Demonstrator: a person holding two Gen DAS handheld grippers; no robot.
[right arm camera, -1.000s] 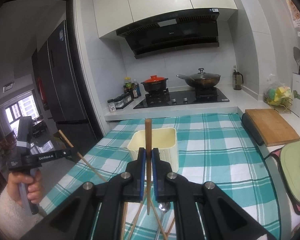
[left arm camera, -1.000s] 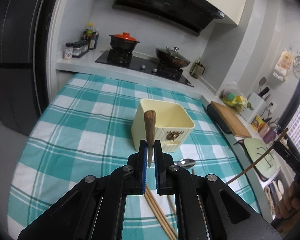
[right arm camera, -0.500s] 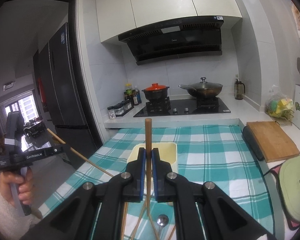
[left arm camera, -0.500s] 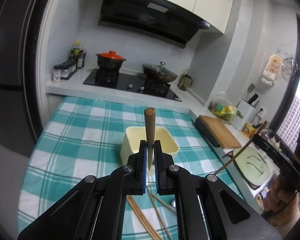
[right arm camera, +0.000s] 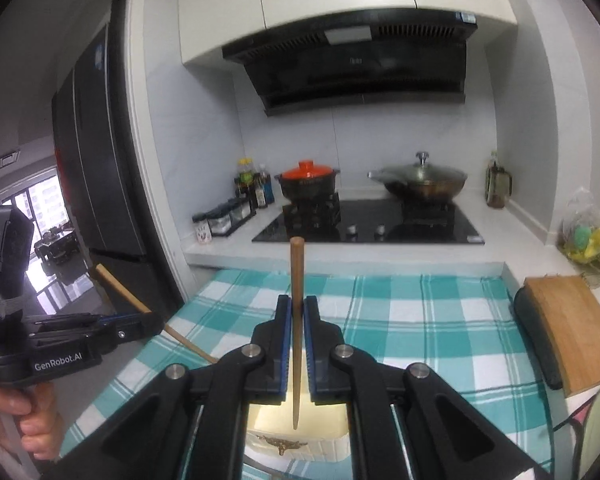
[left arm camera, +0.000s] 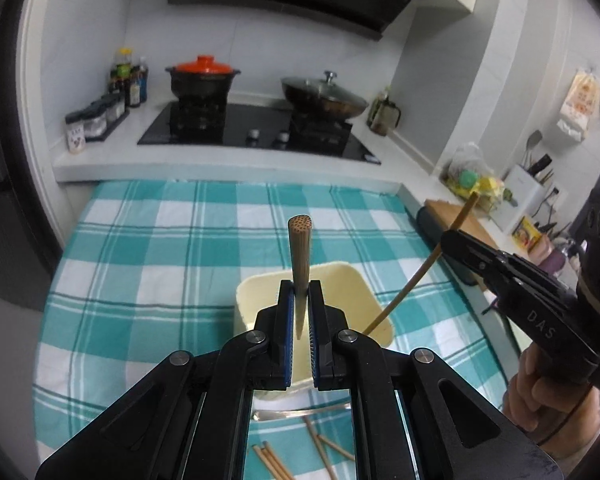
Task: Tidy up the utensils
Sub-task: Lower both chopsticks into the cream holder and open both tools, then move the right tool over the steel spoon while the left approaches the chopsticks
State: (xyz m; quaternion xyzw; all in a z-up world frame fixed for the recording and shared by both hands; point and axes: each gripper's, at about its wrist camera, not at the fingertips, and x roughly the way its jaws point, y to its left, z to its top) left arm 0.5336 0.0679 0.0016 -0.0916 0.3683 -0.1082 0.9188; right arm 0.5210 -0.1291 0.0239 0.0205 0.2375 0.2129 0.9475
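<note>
**Both grippers pinch a chopstick above the cream box**

Left wrist view: the left gripper (left arm camera: 300, 312) is pressed together on a wooden chopstick (left arm camera: 299, 256) that stands upright over the cream box (left arm camera: 364, 296) on the checked cloth (left arm camera: 160, 248) of the surface. A spoon (left arm camera: 300, 414) and loose chopsticks (left arm camera: 272, 460) lie at the near edge.

Right wrist view: the right gripper (right arm camera: 296, 320) pinches its own chopstick (right arm camera: 297, 272), tip down over the box (right arm camera: 300, 432). At the left edge a hand (right arm camera: 28, 420) holds the left gripper (right arm camera: 148, 322).
</note>
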